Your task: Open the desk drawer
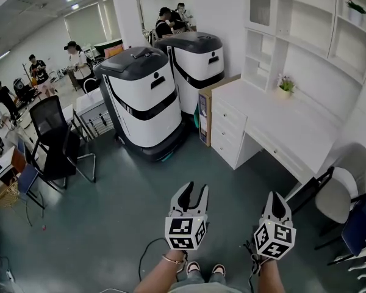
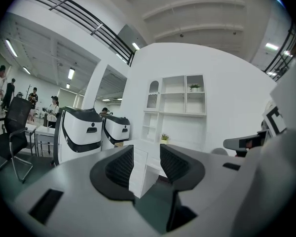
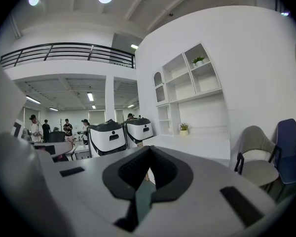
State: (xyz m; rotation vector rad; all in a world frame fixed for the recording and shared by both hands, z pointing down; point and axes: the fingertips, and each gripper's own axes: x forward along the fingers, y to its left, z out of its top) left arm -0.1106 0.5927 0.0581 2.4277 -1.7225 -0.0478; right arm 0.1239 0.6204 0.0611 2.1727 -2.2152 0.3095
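Facing a long white desk [image 1: 274, 124] set lengthwise along the right-hand wall, stretching from upper left to lower right in the head view, under white shelving [image 1: 299, 29]. Near its far end, two white-and-black wheeled machines [image 1: 143, 99]. By the near end, a grey chair [image 1: 338, 191]. At the far end, a stack of drawers [image 1: 227, 127], all shut, fronts turned toward the open grey floor [image 1: 110, 224] and the lower left. Held low in the foreground, well apart from the desk: left gripper [image 1: 194, 191], jaws wide apart with nothing between them, aimed at the drawer stack; right gripper [image 1: 276, 200], jaws closed together on nothing, pointing toward the desk. On the desktop, a small potted plant [image 1: 286, 84].
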